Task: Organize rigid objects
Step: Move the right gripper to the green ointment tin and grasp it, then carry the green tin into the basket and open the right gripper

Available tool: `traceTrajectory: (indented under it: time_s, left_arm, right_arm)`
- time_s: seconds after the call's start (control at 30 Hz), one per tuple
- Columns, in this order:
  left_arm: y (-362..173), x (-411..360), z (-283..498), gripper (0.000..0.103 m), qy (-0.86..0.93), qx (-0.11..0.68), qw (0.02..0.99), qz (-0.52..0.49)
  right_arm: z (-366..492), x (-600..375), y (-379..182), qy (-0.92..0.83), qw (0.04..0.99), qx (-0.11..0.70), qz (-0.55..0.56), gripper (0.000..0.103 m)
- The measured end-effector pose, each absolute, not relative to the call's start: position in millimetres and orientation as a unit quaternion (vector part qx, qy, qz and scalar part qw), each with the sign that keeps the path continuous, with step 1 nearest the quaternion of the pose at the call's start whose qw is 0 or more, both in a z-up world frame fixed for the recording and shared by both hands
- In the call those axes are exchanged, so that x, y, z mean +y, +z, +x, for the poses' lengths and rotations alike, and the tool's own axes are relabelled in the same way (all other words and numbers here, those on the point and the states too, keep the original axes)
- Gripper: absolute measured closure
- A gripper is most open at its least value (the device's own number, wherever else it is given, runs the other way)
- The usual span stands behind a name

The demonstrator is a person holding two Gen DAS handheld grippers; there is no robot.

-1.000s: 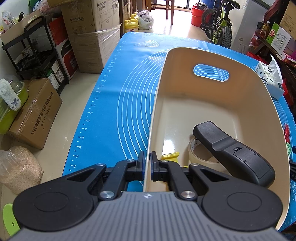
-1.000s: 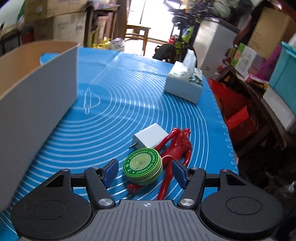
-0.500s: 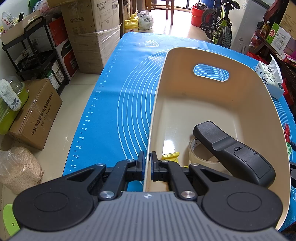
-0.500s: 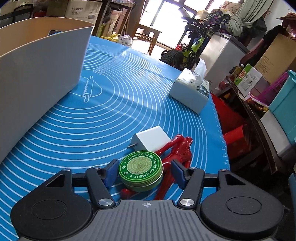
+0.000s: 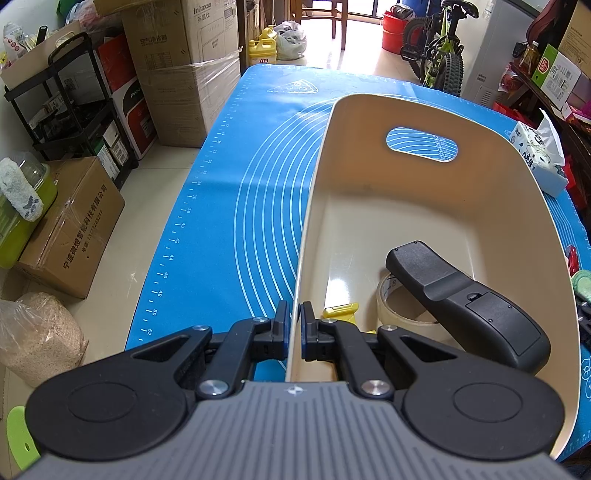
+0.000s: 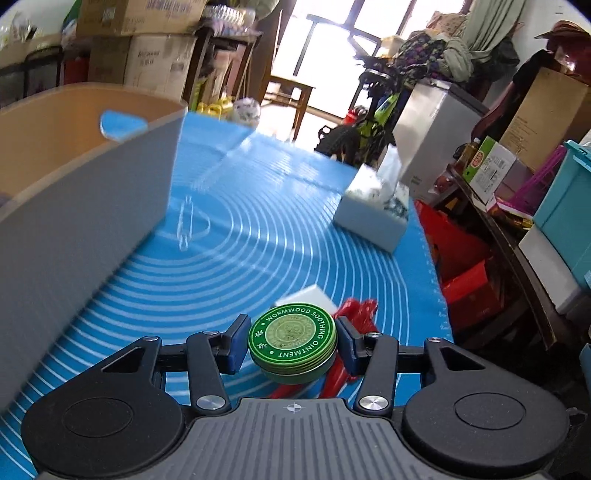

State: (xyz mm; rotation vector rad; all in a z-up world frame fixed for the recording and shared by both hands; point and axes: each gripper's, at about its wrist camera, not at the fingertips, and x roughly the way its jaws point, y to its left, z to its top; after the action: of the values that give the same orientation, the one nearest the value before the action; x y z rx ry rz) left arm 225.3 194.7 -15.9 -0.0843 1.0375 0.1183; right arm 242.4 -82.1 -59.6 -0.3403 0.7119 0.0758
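The green tin (image 6: 293,336) is showing "WORMWOOD SOOTHING OINTMENT" around its lid. The blue mat (image 5: 207,236) is displaying ruler numbers 36 to 52 along its edge. A cardboard box (image 5: 212,22) is reading "Inkaxss".

Left gripper (image 5: 293,332) fingers pinching cream bin (image 5: 424,206) wall, black remote (image 5: 469,302), tape roll (image 5: 402,310) inside, blue mat (image 5: 258,184)
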Motion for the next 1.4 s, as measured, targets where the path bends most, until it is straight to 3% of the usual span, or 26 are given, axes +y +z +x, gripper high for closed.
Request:
traceTrajectory:
  time_s: [0.7,1.4]
  left_arm:
    - [-16,193,225,0.096,0.057,0.495,0.866,-0.04]
    - [-16,192,225,0.096,0.057,0.495,0.866,-0.039]
  right_arm:
    - [239,-21,45,0.11,0.966,0.23,-0.051,0.049]
    - [239,72,6,0.228,0.913,0.335,-0.057,0.049]
